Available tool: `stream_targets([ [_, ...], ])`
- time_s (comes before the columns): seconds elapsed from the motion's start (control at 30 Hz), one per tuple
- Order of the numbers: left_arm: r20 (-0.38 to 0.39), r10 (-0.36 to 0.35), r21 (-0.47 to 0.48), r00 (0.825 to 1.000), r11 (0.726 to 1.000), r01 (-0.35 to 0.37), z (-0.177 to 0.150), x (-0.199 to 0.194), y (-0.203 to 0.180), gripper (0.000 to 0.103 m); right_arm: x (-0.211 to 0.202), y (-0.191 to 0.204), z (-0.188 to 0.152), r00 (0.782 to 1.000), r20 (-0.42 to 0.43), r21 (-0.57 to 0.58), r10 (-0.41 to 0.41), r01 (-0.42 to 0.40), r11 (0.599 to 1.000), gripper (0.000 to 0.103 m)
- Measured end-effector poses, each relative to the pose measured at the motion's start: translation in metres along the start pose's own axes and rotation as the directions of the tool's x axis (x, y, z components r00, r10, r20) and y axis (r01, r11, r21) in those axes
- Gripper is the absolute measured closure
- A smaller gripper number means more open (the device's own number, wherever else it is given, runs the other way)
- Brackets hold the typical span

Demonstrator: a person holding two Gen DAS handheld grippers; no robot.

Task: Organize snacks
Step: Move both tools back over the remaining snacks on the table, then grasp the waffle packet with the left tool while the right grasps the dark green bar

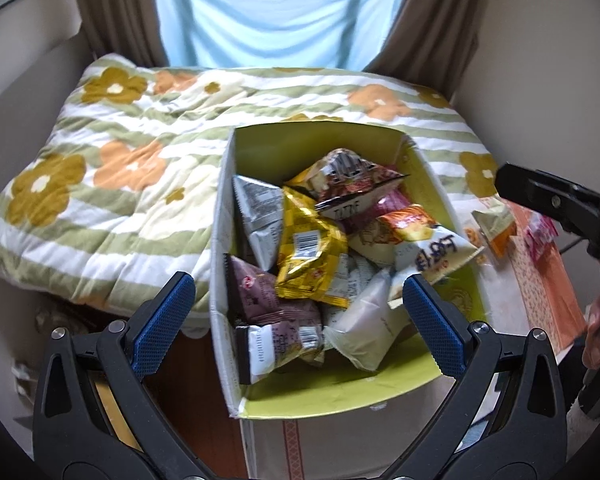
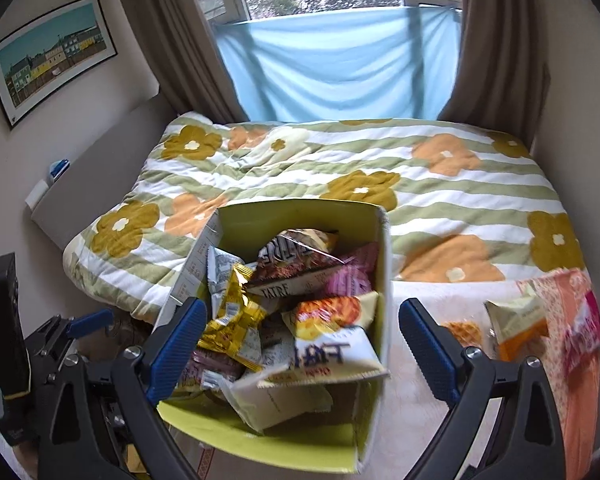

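Observation:
A green-lined cardboard box point(image 1: 300, 140) stands in front of the bed, full of snack packets: a gold one point(image 1: 308, 248), a maroon one point(image 1: 260, 292), a white and orange one point(image 1: 432, 248). My left gripper point(image 1: 296, 320) is open and empty above the box's near end. In the right wrist view the same box point(image 2: 300, 212) lies below my right gripper point(image 2: 302, 344), which is open and empty. A yellow and orange packet point(image 2: 516, 328) and a pink packet point(image 2: 584, 328) lie to the right of the box.
A bed with a flowered, striped quilt point(image 2: 340, 160) fills the back. Brown curtains point(image 2: 496, 40) and a blue cloth point(image 2: 336, 64) hang at the window. An orange patterned sheet point(image 2: 572, 380) lies at the right. The left gripper's body point(image 2: 60, 360) shows at lower left.

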State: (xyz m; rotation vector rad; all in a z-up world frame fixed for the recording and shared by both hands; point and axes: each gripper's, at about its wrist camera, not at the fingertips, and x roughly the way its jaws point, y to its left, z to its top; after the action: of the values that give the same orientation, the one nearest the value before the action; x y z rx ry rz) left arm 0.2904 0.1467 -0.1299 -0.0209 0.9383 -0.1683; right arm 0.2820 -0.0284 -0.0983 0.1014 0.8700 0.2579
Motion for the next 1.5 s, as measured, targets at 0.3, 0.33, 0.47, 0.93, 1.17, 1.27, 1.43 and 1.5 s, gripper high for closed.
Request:
stream_targets([
  [0.3,0.029,-0.078,0.075,0.997,0.994,0.076,0.003,-0.01,-0.051,0.0,-0.05,-0.055,-0.026,0.993,0.038,0.067,-0.112,0.109,0.992,0.007],
  [0.33,0.032,-0.082,0.084,0.996,0.993,0.079,0.003,-0.011,-0.059,0.0,-0.055,-0.063,-0.028,0.992,0.037,0.077,-0.119,0.116,0.99,0.007],
  [0.47,0.036,-0.091,0.089,0.995,0.992,0.088,0.002,-0.01,-0.091,0.0,-0.077,-0.104,-0.046,0.988,0.028,0.119,-0.149,0.145,0.982,0.007],
  [0.93,-0.097,-0.043,0.456,0.994,0.886,0.083,0.035,0.037,-0.254,0.0,-0.099,-0.197,-0.114,0.97,-0.151,0.153,-0.193,0.216,0.964,0.007],
  [1.17,-0.298,0.106,0.749,0.949,0.642,0.163,0.025,0.114,-0.326,0.0,-0.068,-0.217,-0.164,0.946,-0.296,0.255,-0.13,0.21,0.944,0.007],
  [1.27,-0.37,0.176,0.803,0.912,0.555,0.219,0.018,0.154,-0.334,0.0,-0.053,-0.216,-0.182,0.935,-0.338,0.318,-0.11,0.223,0.921,0.007],
  [1.43,-0.425,0.287,0.876,0.859,0.369,0.31,0.008,0.217,-0.341,0.0,-0.026,-0.21,-0.207,0.908,-0.4,0.425,-0.122,0.302,0.854,0.007],
  [1.5,-0.443,0.304,0.88,0.844,0.325,0.345,0.006,0.236,-0.343,0.0,-0.018,-0.208,-0.213,0.903,-0.411,0.468,-0.125,0.327,0.821,0.007],
])
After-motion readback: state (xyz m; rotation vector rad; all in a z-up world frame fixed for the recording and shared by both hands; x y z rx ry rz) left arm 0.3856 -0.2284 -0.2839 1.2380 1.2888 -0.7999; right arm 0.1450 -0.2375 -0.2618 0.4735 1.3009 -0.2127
